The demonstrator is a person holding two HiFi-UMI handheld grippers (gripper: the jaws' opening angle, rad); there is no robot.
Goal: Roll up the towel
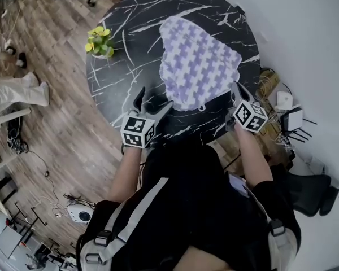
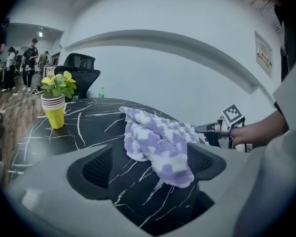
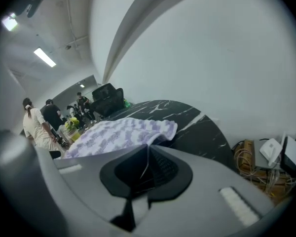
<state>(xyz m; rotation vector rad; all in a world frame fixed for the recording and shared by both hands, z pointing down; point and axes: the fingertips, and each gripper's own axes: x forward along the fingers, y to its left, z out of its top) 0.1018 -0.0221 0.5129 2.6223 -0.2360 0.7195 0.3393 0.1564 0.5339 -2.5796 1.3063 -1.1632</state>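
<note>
Crumpled towel on a round marble table, a gripper at each near corner.

The black marble table (image 1: pixel 118 83) bears the purple-and-white checked towel (image 1: pixel 198 64), bunched right of centre. The left gripper (image 1: pixel 153 99) stands spread just near-left of the towel's near edge. The right gripper (image 1: pixel 236 88) is pressed together on its right edge. A yellow-cupped plant (image 1: pixel 100 42) stands far left.

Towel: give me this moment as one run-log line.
towel spread, unrolled on table | left gripper open at towel's near edge | right gripper shut, tips at towel's right edge | potted plant apart from towel
</note>
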